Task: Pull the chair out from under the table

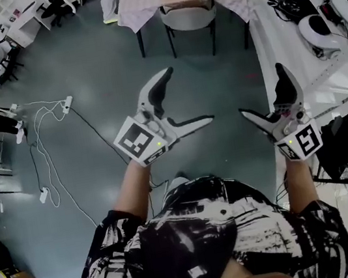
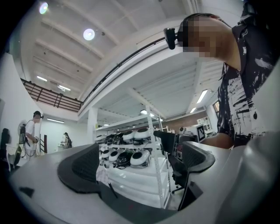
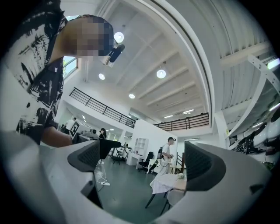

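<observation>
Two spread, empty: left hand-held gripper (image 1: 191, 95), right hand-held gripper (image 1: 260, 89). Pale round-backed chair (image 1: 188, 17) sits tucked under cloth-covered table (image 1: 138, 2), well apart; I judge approach, grasp, pull all remain.

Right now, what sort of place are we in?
Probably a big lab or workshop hall: a white rack of helmet-like devices, a railed mezzanine overhead, and power cables trailing across the grey floor.
</observation>
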